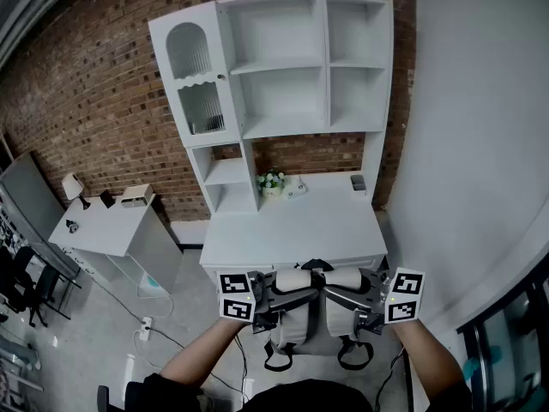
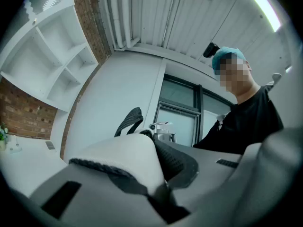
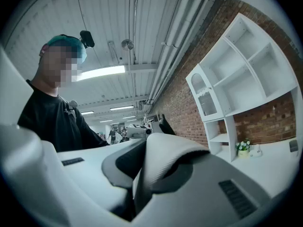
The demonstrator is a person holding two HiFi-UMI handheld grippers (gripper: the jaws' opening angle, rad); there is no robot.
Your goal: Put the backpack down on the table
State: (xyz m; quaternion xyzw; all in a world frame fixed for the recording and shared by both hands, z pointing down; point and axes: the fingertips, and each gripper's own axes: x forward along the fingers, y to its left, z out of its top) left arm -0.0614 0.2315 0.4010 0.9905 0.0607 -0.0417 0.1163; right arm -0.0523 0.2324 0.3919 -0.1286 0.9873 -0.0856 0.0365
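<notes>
White backpack [image 1: 302, 326] hangs upright before the white table [image 1: 292, 226].

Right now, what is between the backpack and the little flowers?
Only bare white table, the head view shows: backpack at its front edge, flowers at the back.

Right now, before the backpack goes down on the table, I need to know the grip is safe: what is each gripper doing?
Left gripper: closed on one white strap of the backpack.
Right gripper: closed on the other strap.
</notes>
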